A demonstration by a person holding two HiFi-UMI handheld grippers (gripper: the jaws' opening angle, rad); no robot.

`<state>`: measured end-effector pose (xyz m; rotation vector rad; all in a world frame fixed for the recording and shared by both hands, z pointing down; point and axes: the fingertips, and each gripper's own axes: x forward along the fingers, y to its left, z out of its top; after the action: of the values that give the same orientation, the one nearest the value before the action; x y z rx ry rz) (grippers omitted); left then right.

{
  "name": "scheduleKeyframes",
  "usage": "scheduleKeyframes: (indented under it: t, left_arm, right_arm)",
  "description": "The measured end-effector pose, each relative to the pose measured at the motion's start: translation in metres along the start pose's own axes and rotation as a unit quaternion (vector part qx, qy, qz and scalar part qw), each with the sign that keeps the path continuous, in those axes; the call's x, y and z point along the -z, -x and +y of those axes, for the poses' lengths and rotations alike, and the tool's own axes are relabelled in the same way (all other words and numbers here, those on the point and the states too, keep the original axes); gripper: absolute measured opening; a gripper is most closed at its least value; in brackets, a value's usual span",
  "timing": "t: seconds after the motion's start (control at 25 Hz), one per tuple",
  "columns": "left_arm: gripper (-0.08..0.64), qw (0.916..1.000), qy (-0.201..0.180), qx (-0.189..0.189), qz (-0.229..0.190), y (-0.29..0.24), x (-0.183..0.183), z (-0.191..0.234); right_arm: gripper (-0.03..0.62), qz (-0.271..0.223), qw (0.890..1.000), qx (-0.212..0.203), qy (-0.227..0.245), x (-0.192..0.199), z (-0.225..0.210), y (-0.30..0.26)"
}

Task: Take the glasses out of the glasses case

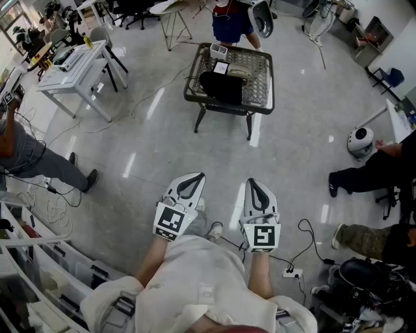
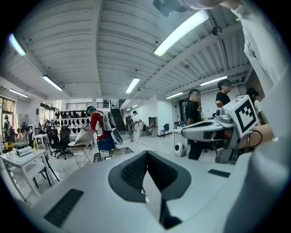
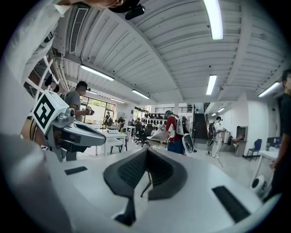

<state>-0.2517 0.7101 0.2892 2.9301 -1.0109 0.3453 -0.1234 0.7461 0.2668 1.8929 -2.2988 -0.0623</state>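
Head view, steeply down: left gripper (image 1: 193,177) and right gripper (image 1: 251,183) side by side at chest height, pointing forward over bare floor (image 1: 149,149). Straight ahead and well apart from them, a dark mesh surface (image 1: 257,71) carrying a black oblong glasses case (image 1: 221,86). Judged to be the case from shape and task, though too small here to be certain. No glasses visible, so presumably shut inside. Lying toward the near left part of the surface, long axis running crosswise, left to right. Just behind it a small white card (image 1: 221,67) and a white box (image 1: 219,50). Beyond the far edge, a person (image 1: 231,19) standing.

Left gripper view: jaws of the left gripper (image 2: 146,152) pressed together at the tips, nothing between them. Right gripper view: same for the right gripper (image 3: 146,151), jaws closed and empty.

Falls almost on the midline between the 2 grippers, so neither clearly nearer. Calls first for a walk up to the surface, then opening of the jaws and an approach from the near side, across the long axis.
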Motion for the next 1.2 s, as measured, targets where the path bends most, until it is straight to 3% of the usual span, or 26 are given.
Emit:
scheduleKeyframes:
  t: [0.16, 0.6, 1.2]
  left_arm:
    - [0.013, 1.0, 0.001, 0.001, -0.005, -0.013, -0.001, 0.022]
    - [0.013, 0.9995, 0.0, 0.017, -0.026, -0.083, -0.02, 0.107]
    - [0.012, 0.9983, 0.004, 0.049, -0.032, -0.143, -0.026, 0.16]
  right_arm:
    - [0.006, -0.006, 1.0, 0.012, -0.019, 0.0, -0.003, -0.025]
    - [0.006, -0.006, 1.0, 0.015, 0.0, -0.014, -0.017, -0.131]
    - [0.006, 0.02, 0.999, 0.033, 0.007, -0.009, -0.036, -0.201]
